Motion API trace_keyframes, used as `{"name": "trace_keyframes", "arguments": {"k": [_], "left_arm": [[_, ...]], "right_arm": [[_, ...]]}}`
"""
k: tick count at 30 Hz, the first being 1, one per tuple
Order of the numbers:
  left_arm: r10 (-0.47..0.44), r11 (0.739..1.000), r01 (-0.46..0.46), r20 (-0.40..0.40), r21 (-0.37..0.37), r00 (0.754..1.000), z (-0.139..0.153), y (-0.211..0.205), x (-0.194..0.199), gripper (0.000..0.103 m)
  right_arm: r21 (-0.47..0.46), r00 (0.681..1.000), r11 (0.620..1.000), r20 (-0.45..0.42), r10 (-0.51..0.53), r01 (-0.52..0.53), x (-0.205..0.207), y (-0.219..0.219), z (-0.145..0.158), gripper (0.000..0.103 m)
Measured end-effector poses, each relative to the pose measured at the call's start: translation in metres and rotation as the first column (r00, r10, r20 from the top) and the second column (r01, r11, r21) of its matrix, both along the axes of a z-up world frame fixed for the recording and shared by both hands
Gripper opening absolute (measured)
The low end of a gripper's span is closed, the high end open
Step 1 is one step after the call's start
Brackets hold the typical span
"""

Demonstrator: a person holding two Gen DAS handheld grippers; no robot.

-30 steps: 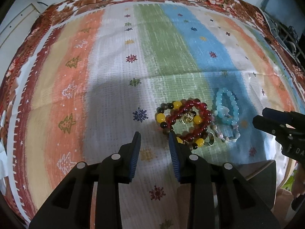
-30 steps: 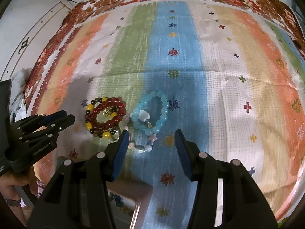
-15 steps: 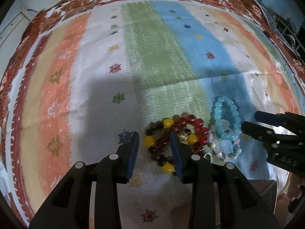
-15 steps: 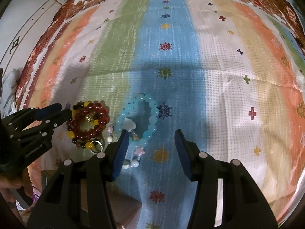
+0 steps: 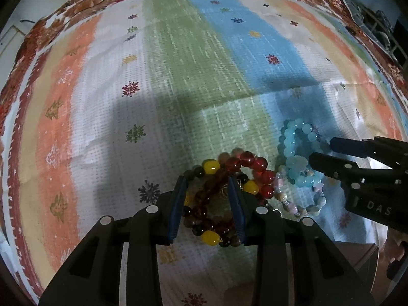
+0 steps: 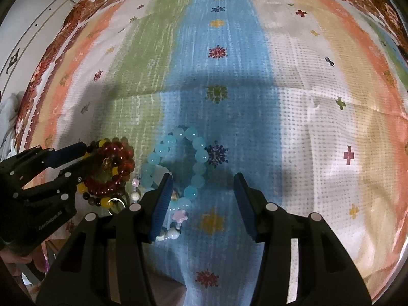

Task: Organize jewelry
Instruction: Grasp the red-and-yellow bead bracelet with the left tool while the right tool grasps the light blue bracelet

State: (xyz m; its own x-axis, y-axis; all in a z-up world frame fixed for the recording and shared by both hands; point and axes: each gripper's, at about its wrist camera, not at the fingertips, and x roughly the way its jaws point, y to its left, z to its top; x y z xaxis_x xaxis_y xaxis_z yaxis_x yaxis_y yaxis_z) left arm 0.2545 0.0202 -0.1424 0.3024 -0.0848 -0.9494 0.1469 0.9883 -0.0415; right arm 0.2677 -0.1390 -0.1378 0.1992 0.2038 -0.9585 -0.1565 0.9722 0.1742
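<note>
A red, brown and yellow bead bracelet pile [image 5: 229,176] lies on the striped cloth [image 5: 178,76]. My left gripper [image 5: 207,196] is open, its two blue-padded fingers straddling the left part of that pile. The pile also shows in the right wrist view [image 6: 114,168]. A light blue bead bracelet [image 6: 178,163] lies just right of it, with a pastel bead strand and pink star [image 6: 178,216] below. My right gripper [image 6: 201,199] is open, with its left finger over the blue bracelet's lower edge. The blue bracelet shows in the left wrist view [image 5: 298,153].
The cloth has a red floral border [image 5: 76,12] along the far edge. A brown box corner [image 5: 357,257] sits at the near edge, below the right gripper. A metal rack [image 5: 377,25] stands at the far right. A white wall panel [image 6: 30,38] is at the left.
My left gripper has moved forward and right, so the red bracelet pile now sits between its fingers. My right gripper has moved forward over the blue bracelet.
</note>
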Motion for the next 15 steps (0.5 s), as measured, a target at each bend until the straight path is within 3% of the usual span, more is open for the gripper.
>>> {"name": "trace_keyframes", "arguments": {"k": [1,4,6,12,15], "left_arm": [[-0.008,1.000,0.008,-0.007,-0.011,1.000,-0.0007,-0.0013,0.0004,0.024],[-0.038,0.999,0.038,0.001,0.016,0.999,-0.0019,-0.0093,-0.0003,0.022],[-0.046,0.999,0.046,0.002,0.009,0.999,-0.0024,-0.0092,-0.0009,0.020],[-0.051,0.999,0.051,0.000,0.002,0.999,-0.0074,-0.0072,-0.0035,0.015],[-0.045,0.999,0.045,0.001,-0.006,0.999,-0.0051,-0.0070,-0.0045,0.013]], "right_arm": [[0.006,1.000,1.000,-0.003,-0.004,0.004,0.0014,0.0001,-0.0011,0.051],[0.010,1.000,1.000,-0.006,-0.010,0.010,0.0021,-0.0003,-0.0031,0.050],[0.005,1.000,1.000,-0.005,-0.011,0.011,0.0029,-0.0002,-0.0043,0.044],[0.020,1.000,0.999,-0.006,-0.024,0.024,0.0045,-0.0045,-0.0073,0.015],[0.017,1.000,1.000,-0.001,-0.002,0.002,0.0029,-0.0018,-0.0063,0.013]]}}
